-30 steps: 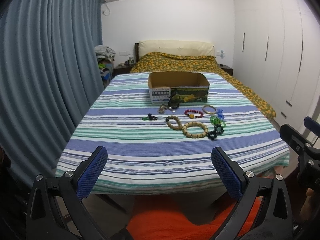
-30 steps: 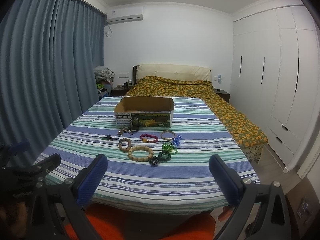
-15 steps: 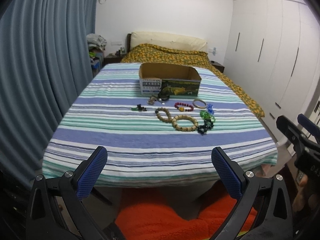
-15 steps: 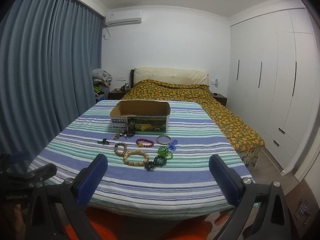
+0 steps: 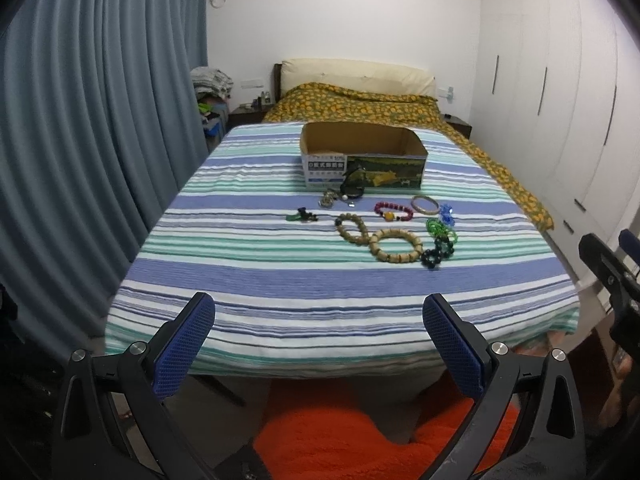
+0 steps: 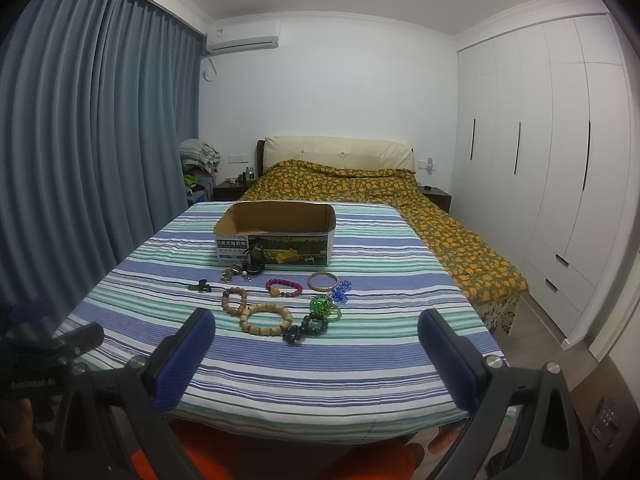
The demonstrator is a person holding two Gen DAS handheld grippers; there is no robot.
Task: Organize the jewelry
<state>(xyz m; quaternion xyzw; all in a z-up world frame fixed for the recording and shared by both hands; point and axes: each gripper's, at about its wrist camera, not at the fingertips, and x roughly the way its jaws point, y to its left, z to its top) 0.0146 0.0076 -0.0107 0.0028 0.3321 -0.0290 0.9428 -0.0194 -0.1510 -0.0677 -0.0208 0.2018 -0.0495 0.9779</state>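
We hold the left gripper (image 5: 319, 344) with its blue-padded fingers spread wide and empty, short of the near edge of the striped blue, green and white cloth (image 5: 320, 280); the right gripper (image 6: 316, 354) is likewise wide apart with nothing between its pads, hanging just over that same near edge. Neither touches anything.

The jewelry lies well beyond both, in a loose cluster mid-cloth. Nearest us are the large tan wooden-bead bracelet (image 5: 396, 245) and the dark green glossy bead bracelet (image 5: 437, 253), which touch or nearly touch. A smaller brown bead bracelet (image 5: 352, 229) abuts the tan one on its other side. Behind them lie a magenta bead bracelet (image 5: 393, 210), a thin pale bangle (image 5: 425, 204) and bright green (image 5: 440, 229) and blue crystal pieces (image 5: 446, 213). The open cardboard box (image 5: 362, 156), the likely destination, sits farther back.

The risk we see is crowding — closing on one strand could snag or drag its neighbour. The beads look smooth and round, so a shallow pinch may slip, and pressing low could bunch the cloth and shift the whole group. A dark pendant-like item (image 5: 352, 184) leans against the box front, and careless dropping might knock it.
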